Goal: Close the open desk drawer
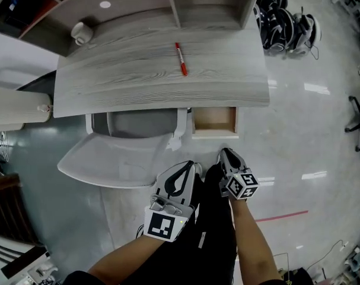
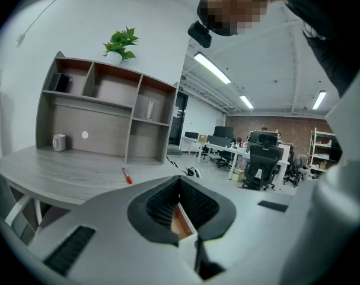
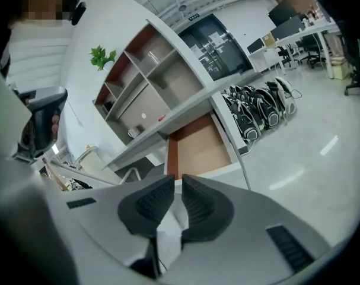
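Note:
The open drawer [image 1: 214,119] sticks out from under the right end of the grey wood desk [image 1: 138,79], showing a bare brown bottom. In the right gripper view the drawer [image 3: 200,144] lies straight ahead, beyond the jaws. My right gripper [image 1: 226,153] hovers just in front of the drawer's white front, shut with nothing in it [image 3: 178,181]. My left gripper [image 1: 190,164] hangs beside it to the left, its tips together and empty [image 2: 180,180]. A slice of the drawer [image 2: 181,221] shows through the loop of the left jaws.
A grey office chair [image 1: 132,123] is tucked under the desk left of the drawer. On the desktop lie a red pen [image 1: 181,59] and a white mug [image 1: 82,32], with a shelf unit [image 1: 209,5] behind. Black gear [image 1: 283,19] is piled on the floor at the right.

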{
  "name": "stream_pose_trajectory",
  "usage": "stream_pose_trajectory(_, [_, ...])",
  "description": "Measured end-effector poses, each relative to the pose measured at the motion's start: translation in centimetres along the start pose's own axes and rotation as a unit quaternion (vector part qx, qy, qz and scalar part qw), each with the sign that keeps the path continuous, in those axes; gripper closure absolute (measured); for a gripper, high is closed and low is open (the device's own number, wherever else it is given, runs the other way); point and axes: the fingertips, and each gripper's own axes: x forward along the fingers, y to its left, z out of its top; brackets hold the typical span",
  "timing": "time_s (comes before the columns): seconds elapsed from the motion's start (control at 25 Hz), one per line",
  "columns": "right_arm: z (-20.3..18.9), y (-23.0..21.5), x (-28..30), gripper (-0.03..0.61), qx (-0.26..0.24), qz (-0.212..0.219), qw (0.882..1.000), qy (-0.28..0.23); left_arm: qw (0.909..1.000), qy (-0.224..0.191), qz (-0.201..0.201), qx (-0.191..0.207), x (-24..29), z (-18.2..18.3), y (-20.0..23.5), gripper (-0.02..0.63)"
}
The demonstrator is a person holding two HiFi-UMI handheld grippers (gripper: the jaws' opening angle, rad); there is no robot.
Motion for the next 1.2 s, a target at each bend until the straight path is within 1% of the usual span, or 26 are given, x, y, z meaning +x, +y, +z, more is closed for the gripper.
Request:
stream_pose_trajectory(0.08, [-1.5, -1.3, 0.8, 0.508, 0.006, 0.002, 1.000, 0.014, 1.0000, 0.005, -0.003, -0.005, 0.2, -0.5, -0.1, 0.609])
stream_pose_trajectory(0.12, [-2.1, -1.8, 1.1, 0.497, 0.008, 0.001, 1.000, 0.021, 1.0000, 0.006, -0.004, -0.004, 0.3, -0.6, -0.1, 0.609])
stream_pose_trajectory(0.16, [-2.8, -2.4, 1.5, 0.485, 0.008, -0.001, 1.000, 0.028, 1.0000, 0.003, -0.004, 0.003, 0.4, -0.7, 0.1, 0.609])
stream_pose_trajectory(0.24, [-3.8, -3.2, 2.3, 0.422, 0.010, 0.003, 0.999, 0.038, 0.9996, -0.011, -0.006, 0.024, 0.7, -0.6, 0.4, 0.609])
stream_pose_trajectory(0.28, [-4.2, -3.5, 2.7, 0.391, 0.011, 0.009, 0.999, 0.041, 0.9996, -0.012, -0.007, 0.026, 0.9, -0.7, 0.4, 0.609])
stream_pose_trajectory(0.4, [-5.4, -4.2, 3.9, 0.314, 0.012, 0.038, 0.998, 0.054, 0.9998, 0.017, -0.010, 0.004, 1.2, -1.7, -0.2, 0.609])
stream_pose_trajectory(0.52, [-6.0, -4.6, 5.3, 0.273, -0.010, 0.066, 0.995, 0.070, 0.9993, 0.033, -0.015, 0.007, 1.3, -2.2, -0.4, 0.609])
stream_pose_trajectory(0.64, [-6.5, -5.7, 6.8, 0.250, -0.025, 0.078, 0.994, 0.077, 0.9991, 0.038, -0.018, 0.012, 1.3, -2.5, -0.2, 0.609])
stream_pose_trajectory(0.76, [-6.9, -6.9, 8.1, 0.221, -0.034, 0.078, 0.994, 0.075, 0.9989, 0.041, -0.020, 0.011, 1.4, -3.1, -0.1, 0.609])
stream_pose_trajectory(0.88, [-7.3, -7.1, 9.3, 0.195, -0.056, 0.083, 0.992, 0.076, 0.9987, 0.046, -0.023, 0.008, 1.5, -3.7, -0.1, 0.609])
stream_pose_trajectory(1.08, [-6.5, -7.3, 10.7, 0.189, -0.067, 0.095, 0.992, 0.059, 0.9976, 0.055, -0.038, 0.014, 1.2, -3.9, -1.1, 0.609])
stream_pose_trajectory(1.2, [-6.8, -7.5, 11.0, 0.189, -0.092, 0.100, 0.989, 0.059, 0.9969, 0.064, -0.042, 0.020, 1.2, -4.7, -1.2, 0.609])
